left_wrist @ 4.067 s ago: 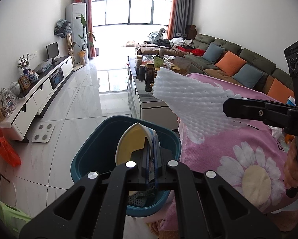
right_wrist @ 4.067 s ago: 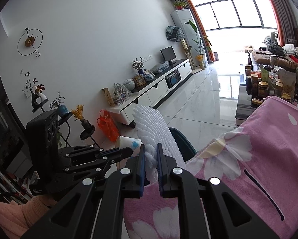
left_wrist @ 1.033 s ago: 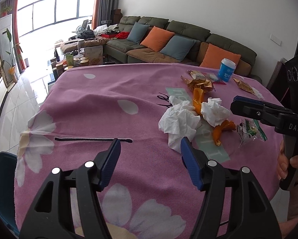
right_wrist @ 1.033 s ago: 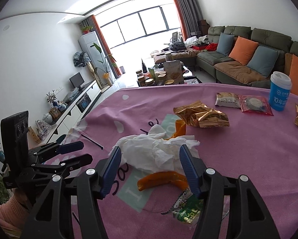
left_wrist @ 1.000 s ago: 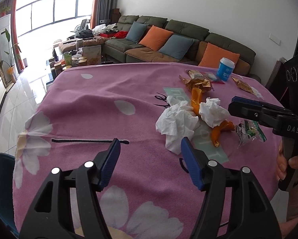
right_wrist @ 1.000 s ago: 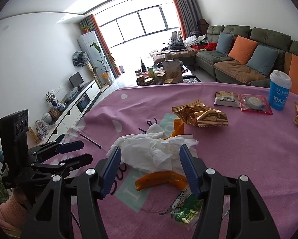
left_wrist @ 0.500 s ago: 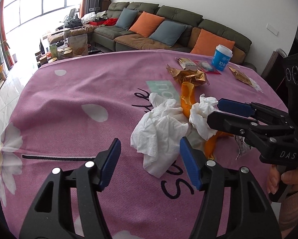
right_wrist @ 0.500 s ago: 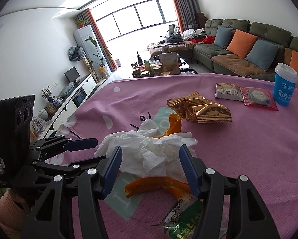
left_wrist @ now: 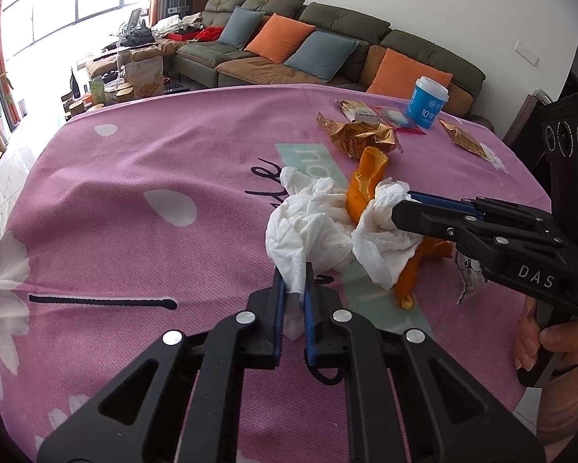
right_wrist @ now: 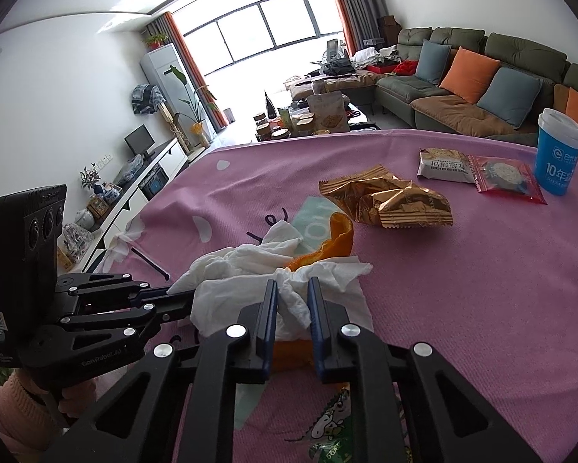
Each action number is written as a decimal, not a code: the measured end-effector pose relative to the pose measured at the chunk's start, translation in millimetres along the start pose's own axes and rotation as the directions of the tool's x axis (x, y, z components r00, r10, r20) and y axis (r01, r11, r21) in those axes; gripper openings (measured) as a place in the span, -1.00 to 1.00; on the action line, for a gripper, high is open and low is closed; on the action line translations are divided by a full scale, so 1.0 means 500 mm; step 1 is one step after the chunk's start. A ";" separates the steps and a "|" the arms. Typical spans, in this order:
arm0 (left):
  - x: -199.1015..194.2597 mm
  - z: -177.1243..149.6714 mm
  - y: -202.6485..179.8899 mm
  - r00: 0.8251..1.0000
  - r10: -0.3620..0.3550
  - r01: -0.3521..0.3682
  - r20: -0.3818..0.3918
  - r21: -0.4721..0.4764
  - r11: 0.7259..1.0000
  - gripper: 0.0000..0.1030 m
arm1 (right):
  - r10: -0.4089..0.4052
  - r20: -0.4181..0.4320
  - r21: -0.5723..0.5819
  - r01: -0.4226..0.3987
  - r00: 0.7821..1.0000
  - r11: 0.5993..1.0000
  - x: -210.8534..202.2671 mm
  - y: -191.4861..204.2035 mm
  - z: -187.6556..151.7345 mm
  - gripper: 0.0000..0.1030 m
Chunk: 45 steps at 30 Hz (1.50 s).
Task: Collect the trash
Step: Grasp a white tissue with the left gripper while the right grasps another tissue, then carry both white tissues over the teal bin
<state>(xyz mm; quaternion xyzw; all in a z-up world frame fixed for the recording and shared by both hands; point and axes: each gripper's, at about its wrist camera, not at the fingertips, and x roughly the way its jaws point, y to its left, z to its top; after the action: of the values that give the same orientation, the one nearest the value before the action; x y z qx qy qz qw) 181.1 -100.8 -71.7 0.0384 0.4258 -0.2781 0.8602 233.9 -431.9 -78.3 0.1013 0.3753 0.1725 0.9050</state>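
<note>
On the pink flower-print tablecloth (left_wrist: 134, 177), near its middle, lie two crumpled white paper tissues among curls of orange peel (left_wrist: 366, 181). The left gripper (left_wrist: 292, 270) has just closed its jaws, and its blue pads now pinch the near edge of the left crumpled tissue (left_wrist: 308, 227). The right gripper (right_wrist: 292, 287) has likewise just closed and clamps the right crumpled tissue (right_wrist: 319, 277).

The left wrist view shows the right gripper from the side, its tips buried in that tissue, and the person's right hand (left_wrist: 539, 343) on the handle; it also shows peel running out from under the tissue towards the near right. The right wrist view alone shows a green cartoon-print wrapper (right_wrist: 335, 424) lying just near its own jaws, and the left hand's pink sleeve (right_wrist: 7, 405).

Farther off on the cloth sit a crumpled gold foil wrapper (right_wrist: 389, 200), a white cracker packet (right_wrist: 445, 166), a red sachet (right_wrist: 509, 173) and a blue paper cup with white lid (right_wrist: 557, 150). Beyond stand a green sofa with orange and grey-blue cushions (left_wrist: 327, 38), a white low TV cabinet (right_wrist: 150, 177) and a big bright window (right_wrist: 265, 27).
</note>
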 end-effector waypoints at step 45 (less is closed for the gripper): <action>-0.318 -0.141 0.163 0.961 0.168 -0.126 0.218 -0.197 0.972 -0.89 | 0.217 0.098 -0.085 -0.209 0.971 0.974 -0.050 0.140 0.035 -0.82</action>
<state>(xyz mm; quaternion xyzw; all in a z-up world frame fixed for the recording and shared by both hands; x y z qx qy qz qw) 95.8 60.2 -10.6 -0.0411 0.3412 -0.1759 0.9225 213.2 -378.5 -28.1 0.1164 0.3067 0.2768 0.9032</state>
